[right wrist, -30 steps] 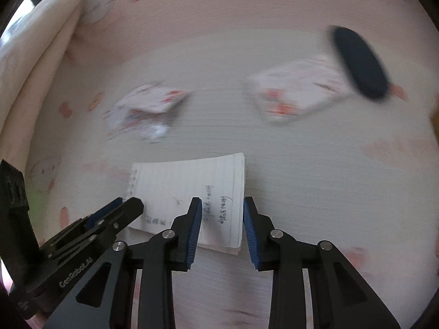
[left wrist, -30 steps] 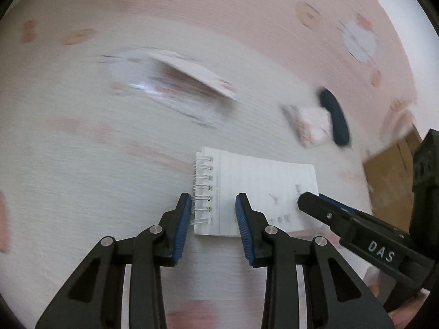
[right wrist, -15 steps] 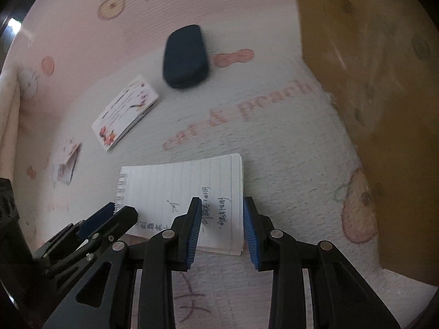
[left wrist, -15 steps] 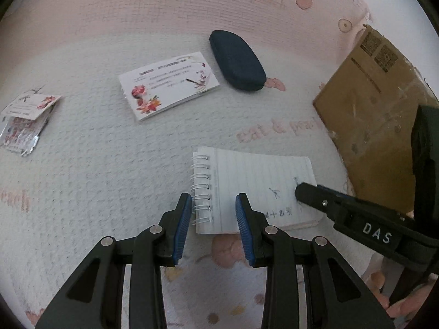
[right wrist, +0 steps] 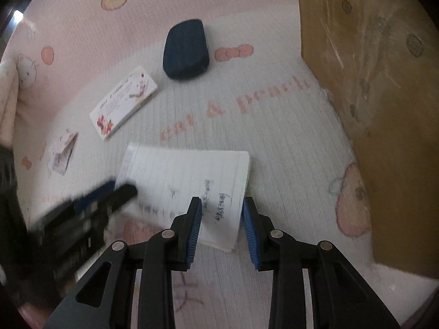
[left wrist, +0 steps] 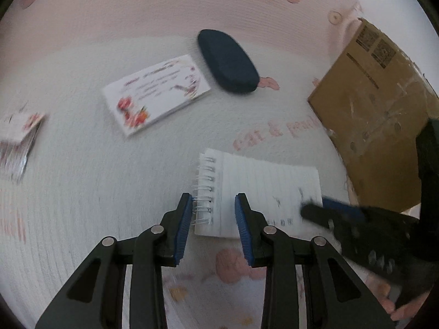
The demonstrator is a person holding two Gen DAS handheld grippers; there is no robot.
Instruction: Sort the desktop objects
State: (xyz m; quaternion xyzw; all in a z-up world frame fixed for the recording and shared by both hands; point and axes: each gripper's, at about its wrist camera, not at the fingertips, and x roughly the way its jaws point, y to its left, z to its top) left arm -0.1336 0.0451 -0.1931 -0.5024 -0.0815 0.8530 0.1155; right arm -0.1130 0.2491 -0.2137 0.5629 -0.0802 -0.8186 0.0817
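The spiral notebook (left wrist: 263,194) sits open-faced between the two tools, its lined page with a few handwritten marks turned up, over the white-and-pink blanket (left wrist: 82,192). The left gripper (left wrist: 212,219) straddles the wire-bound edge: its jaws are closing, the coil and the near corner of the page lie between the blue pads, and the left pad touches the wire loops. The right gripper (right wrist: 222,222) straddles the opposite, unbound edge, its jaws narrowly parted with the page corner between them; whether its pads press the paper cannot be told. Beyond the notebook lie a flowered white card (left wrist: 156,93) and, farther, a dark blue oval case (left wrist: 227,60). A small packet (left wrist: 19,142) lies off left. A cardboard box (left wrist: 378,115) stands just right of the notebook.
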